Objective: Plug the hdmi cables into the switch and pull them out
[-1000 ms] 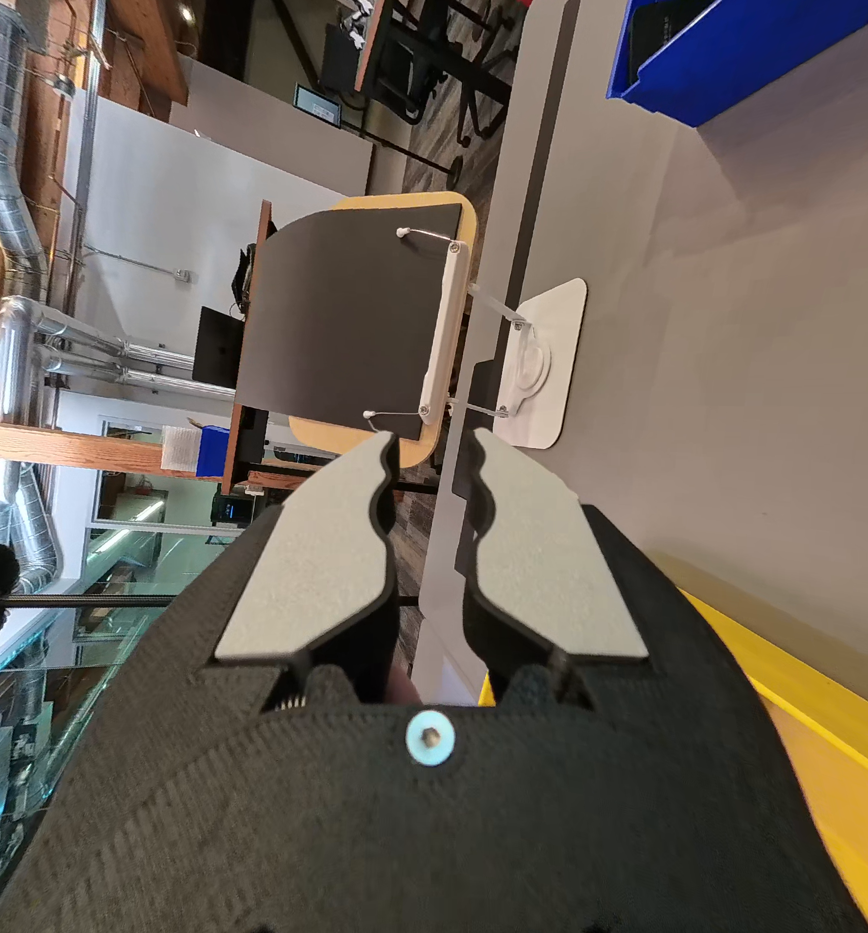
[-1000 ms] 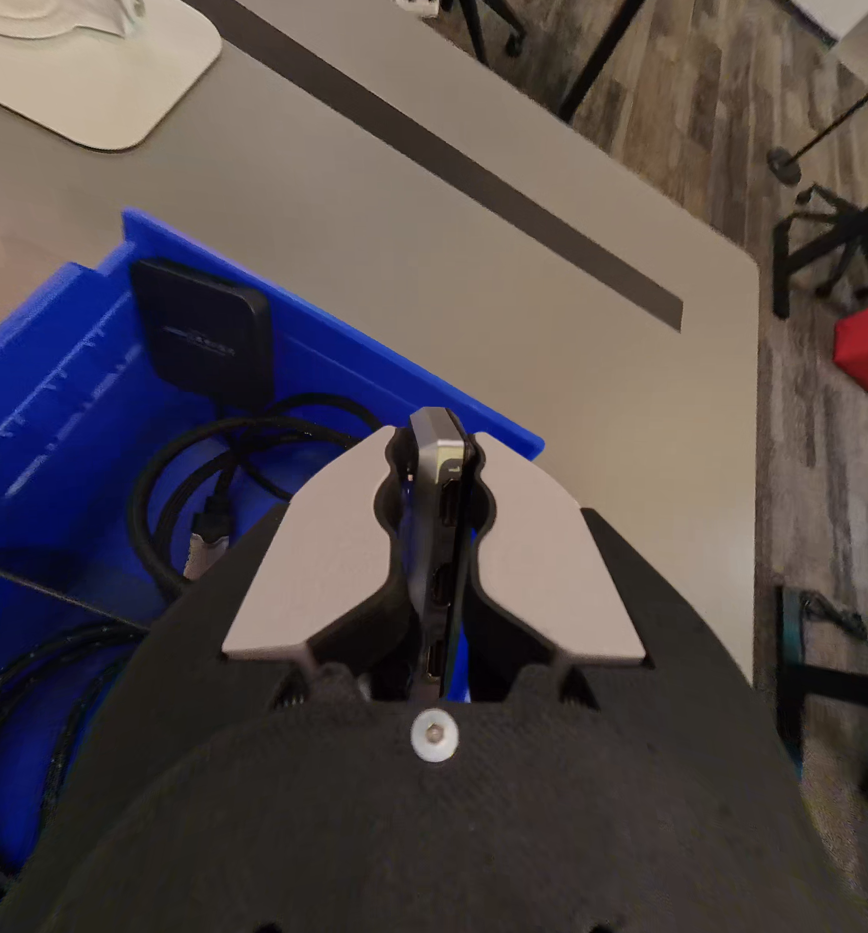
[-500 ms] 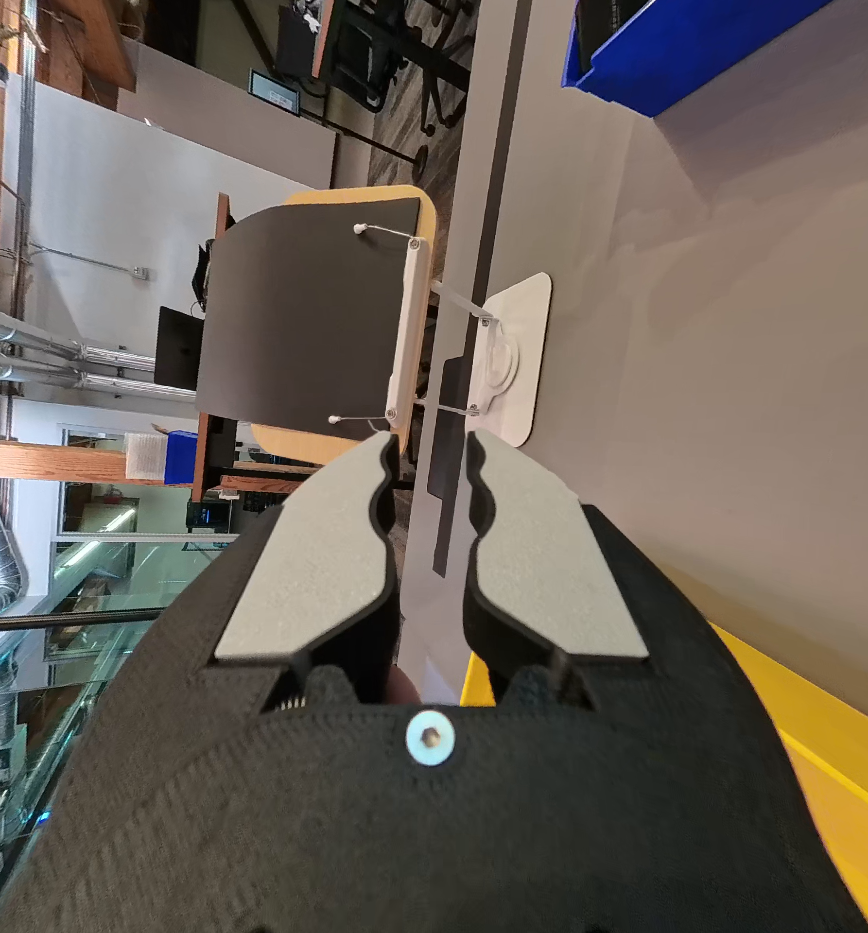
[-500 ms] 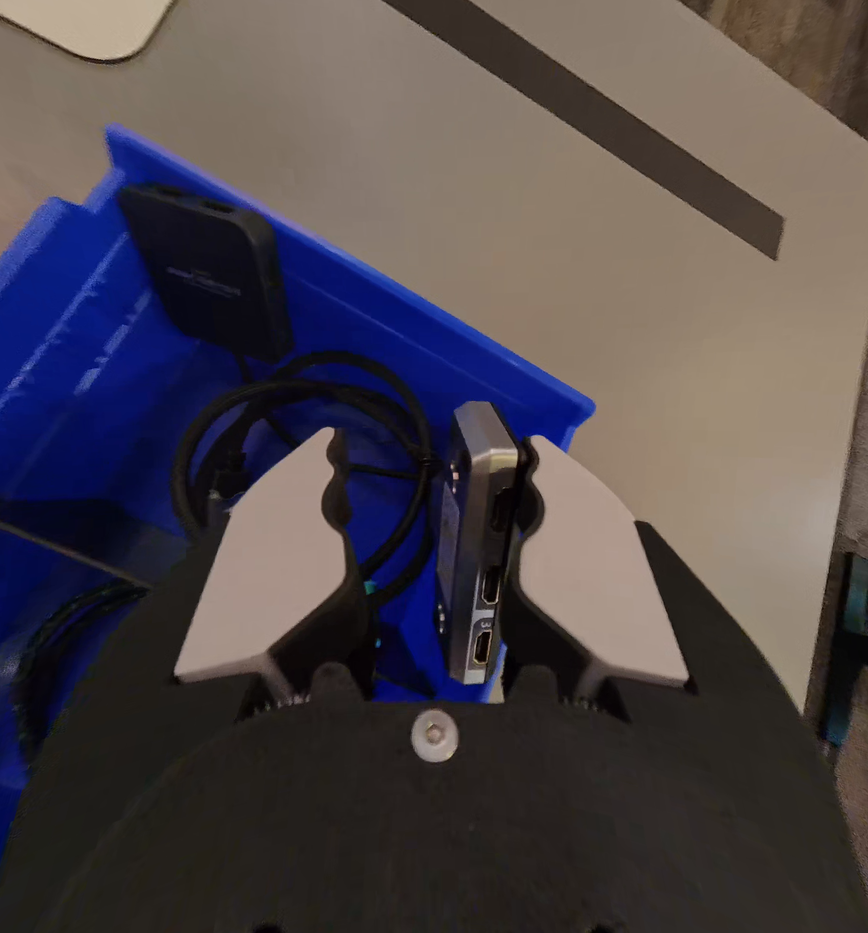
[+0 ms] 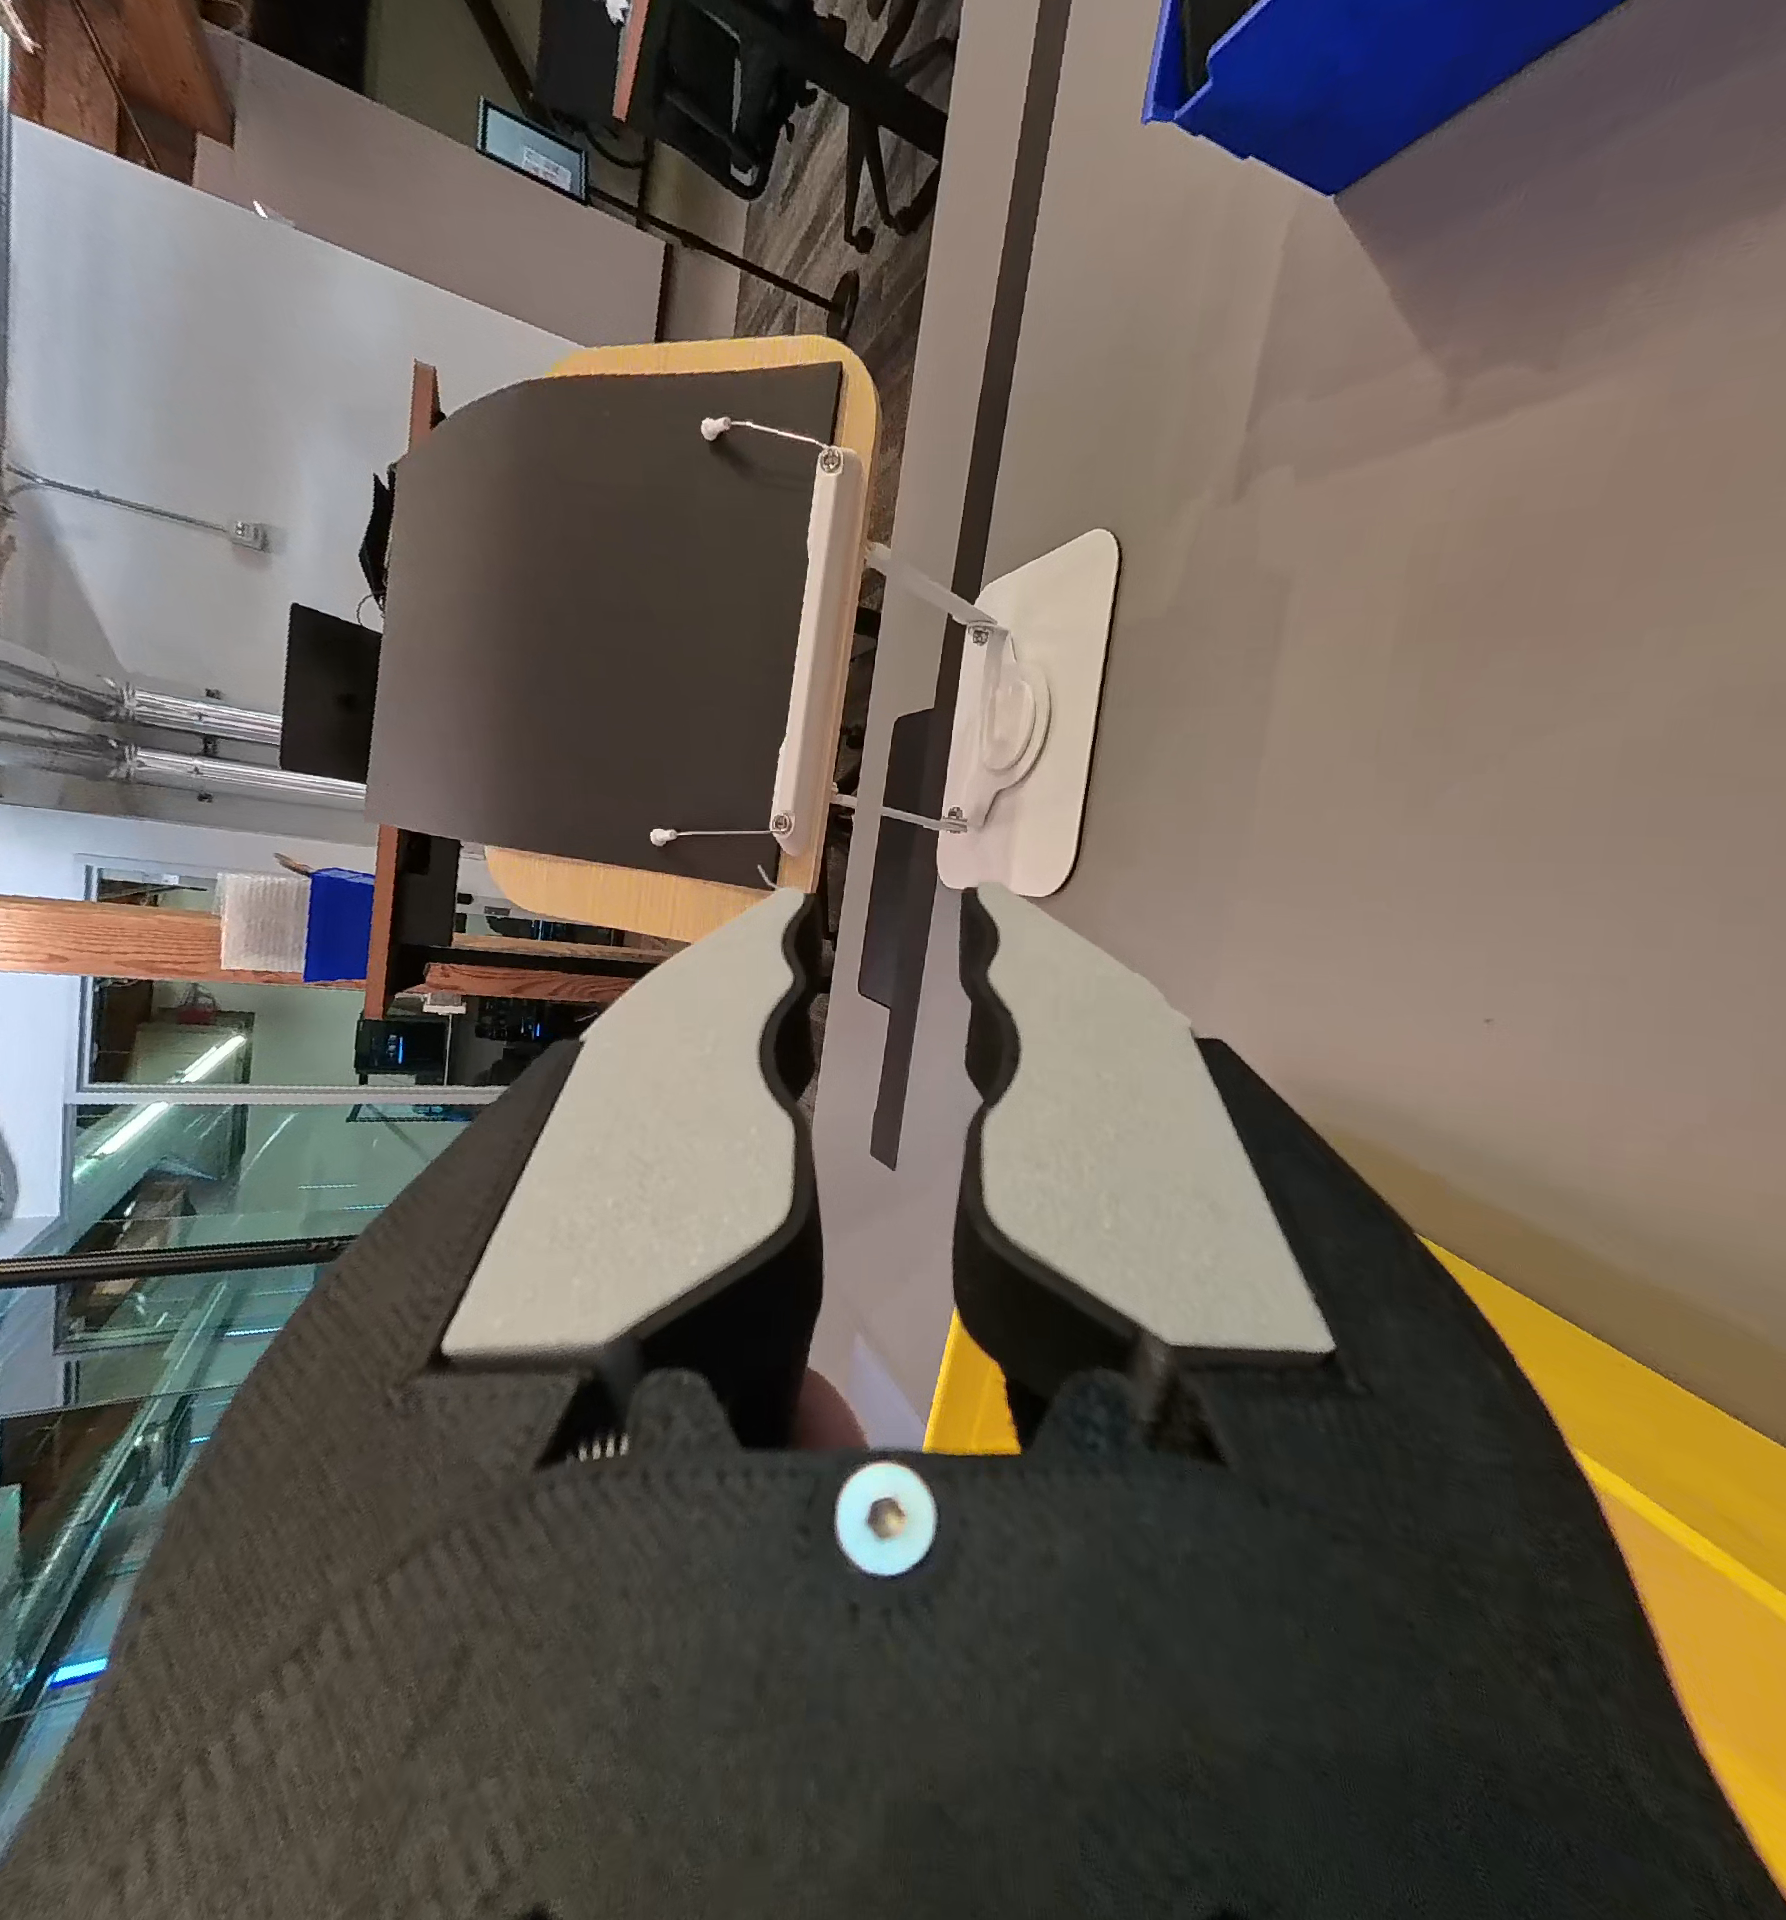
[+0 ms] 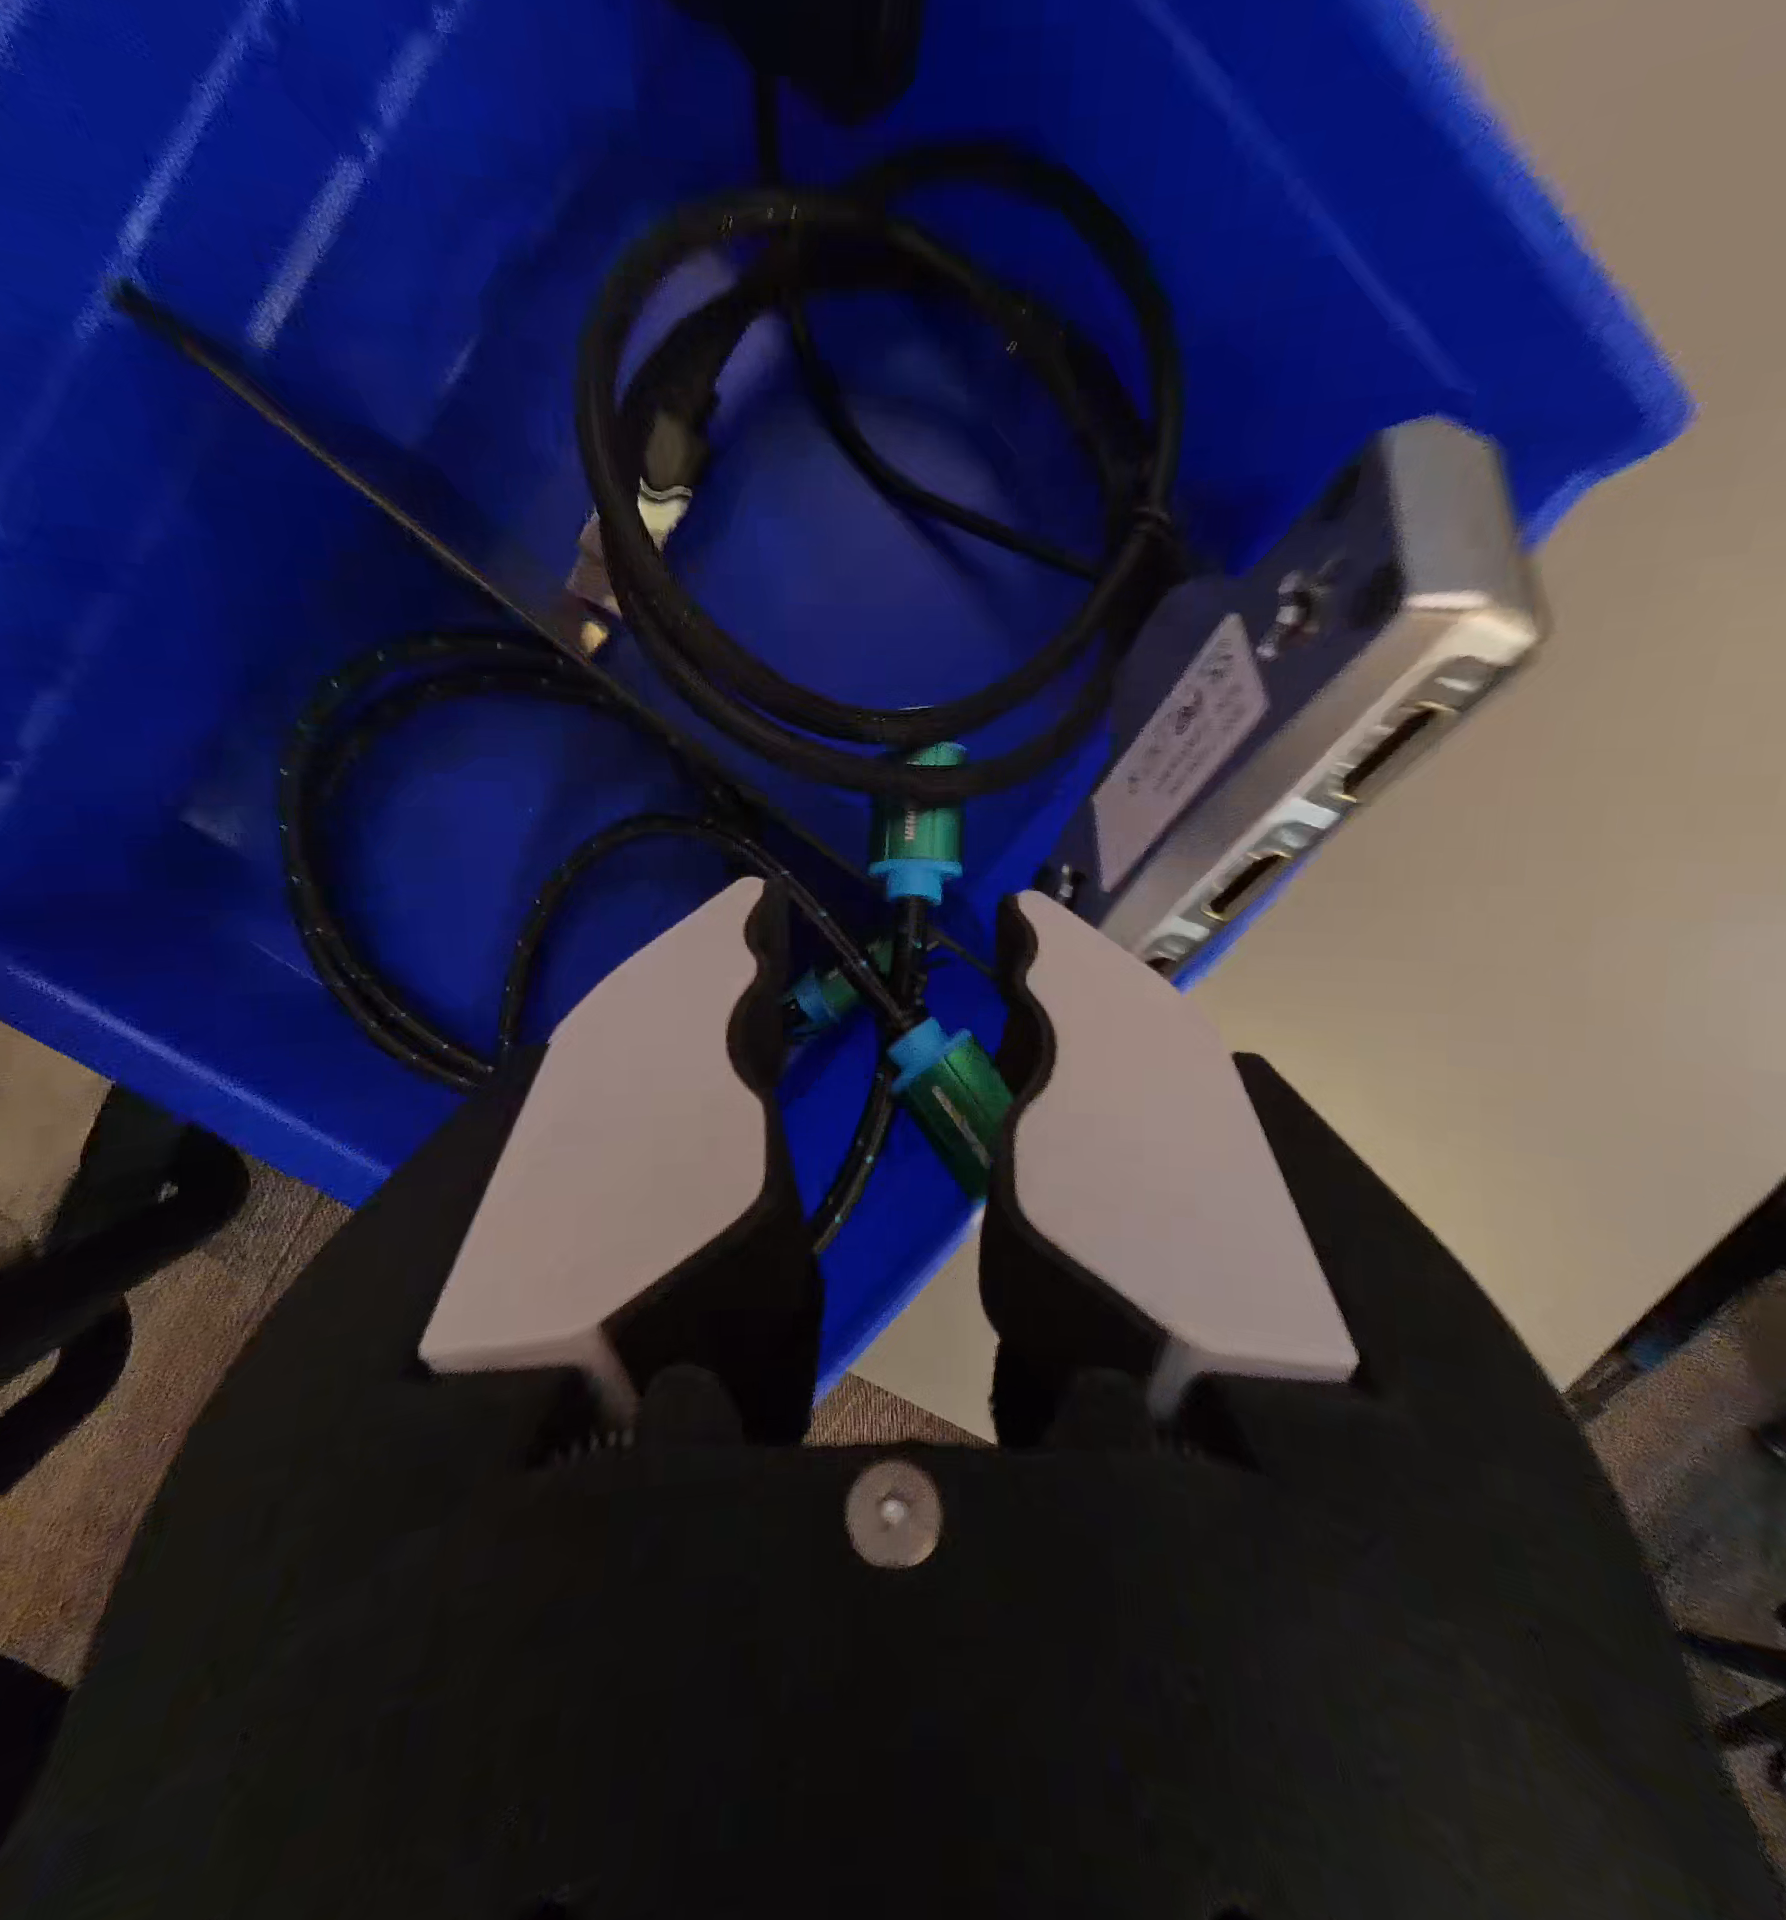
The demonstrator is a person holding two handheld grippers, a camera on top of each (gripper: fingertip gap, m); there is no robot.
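Note:
In the right wrist view my right gripper (image 6: 884,920) is open and empty above the near corner of a blue bin (image 6: 245,520). The grey metal HDMI switch (image 6: 1315,696) leans on the bin's right wall, its ports facing right, just right of my fingertips. Black braided HDMI cables (image 6: 868,436) lie coiled in the bin, with green plugs (image 6: 915,821) right ahead of and between my fingers. In the left wrist view my left gripper (image 5: 884,920) is open and empty, rolled sideways over the grey table (image 5: 1491,831), far from the bin (image 5: 1336,83).
A white stand base (image 5: 1045,717) with a black panel (image 5: 598,613) stands at the table's far edge. A yellow bin (image 5: 1699,1558) sits beside my left gripper. A black adapter shows at the bin's far end (image 6: 827,52). Floor and chair legs lie beyond the table. Tip to tip, the grippers are about 50 centimetres apart.
My right gripper opened and let go of the switch, which now leans on the bin's right wall. It then pulled back and tilted over the bin. My left gripper drifted slightly.

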